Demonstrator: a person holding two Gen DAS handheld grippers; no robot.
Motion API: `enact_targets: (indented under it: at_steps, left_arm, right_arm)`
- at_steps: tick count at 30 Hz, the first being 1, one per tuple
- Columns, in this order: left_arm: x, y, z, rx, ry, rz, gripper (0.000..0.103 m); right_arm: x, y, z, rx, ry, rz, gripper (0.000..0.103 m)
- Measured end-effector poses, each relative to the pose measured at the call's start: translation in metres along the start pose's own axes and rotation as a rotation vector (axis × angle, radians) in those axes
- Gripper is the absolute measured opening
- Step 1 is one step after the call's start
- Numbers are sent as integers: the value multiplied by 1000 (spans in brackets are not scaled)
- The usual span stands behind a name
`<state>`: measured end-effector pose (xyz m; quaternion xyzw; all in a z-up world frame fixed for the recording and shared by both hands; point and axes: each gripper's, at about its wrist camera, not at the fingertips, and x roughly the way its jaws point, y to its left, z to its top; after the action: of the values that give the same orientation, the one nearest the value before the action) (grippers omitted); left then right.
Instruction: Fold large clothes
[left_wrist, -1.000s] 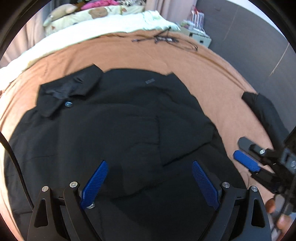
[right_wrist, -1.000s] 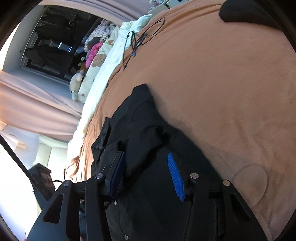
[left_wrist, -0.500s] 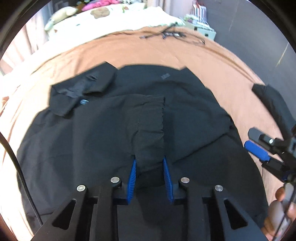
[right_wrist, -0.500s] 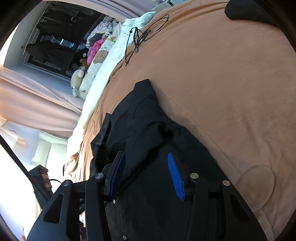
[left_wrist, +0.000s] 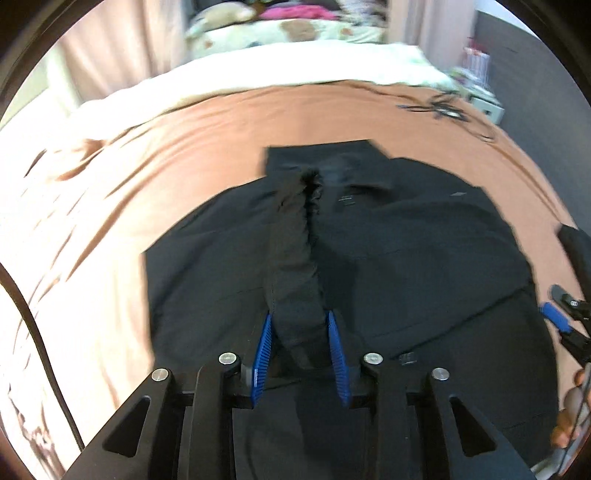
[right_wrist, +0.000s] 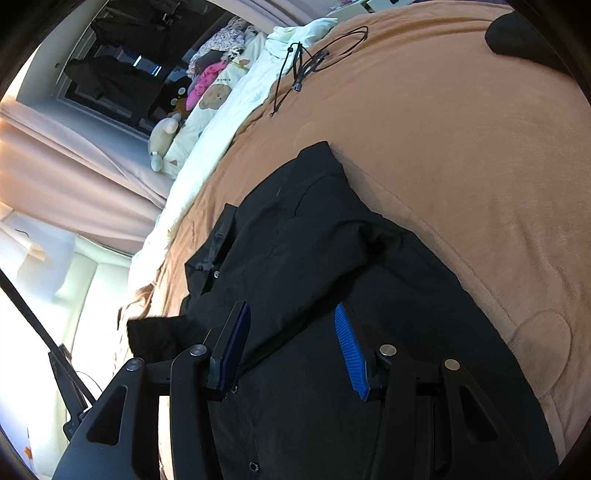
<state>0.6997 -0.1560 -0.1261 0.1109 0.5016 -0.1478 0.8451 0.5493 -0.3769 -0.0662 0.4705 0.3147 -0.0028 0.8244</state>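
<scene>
A large black shirt (left_wrist: 424, 251) lies spread on the brown blanket (left_wrist: 184, 155) of a bed. My left gripper (left_wrist: 300, 343) is shut on a bunched black sleeve (left_wrist: 295, 251) of the shirt and holds it lifted, stretching toward the collar (left_wrist: 332, 166). My right gripper (right_wrist: 291, 339) is open and hovers just above the shirt (right_wrist: 314, 258), holding nothing. It also shows at the right edge of the left wrist view (left_wrist: 561, 321).
Black cables (right_wrist: 306, 59) lie on the blanket near the far end. Cream bedding with plush toys (right_wrist: 207, 110) runs along the far side. Another dark garment (right_wrist: 517, 33) lies at the blanket's far corner. Curtains (right_wrist: 55, 162) hang beyond the bed.
My left gripper closed on the sleeve and has pulled it up and to the left across the shirt. The right gripper has stayed open over the shirt.
</scene>
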Motion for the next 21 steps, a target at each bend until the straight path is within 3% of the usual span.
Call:
enact_targets:
  at_steps: [2,4,9,15,19,21]
  left_arm:
    - [0,18,-3,-18,2,89,45]
    - [-2,34,-8,-46,-9,83,51]
    - [0,44,-16,-80,-10,30,52]
    - [41,34,-19,-60,30,-15,52]
    - [76,31,-24,-55,99,89,52]
    - [89,38,-28,-93,121,58,52]
  right_arm:
    - [2,2,1,2,10,-1,46]
    - [4,4,2,-6,16,-2,46]
    - [10,4,2,-13,17,-10,46]
    - [22,-3,8,-3,7,-30,46]
    - [37,-9,19,20,6,-57,46]
    - [42,-8,22,0,-3,-83,46]
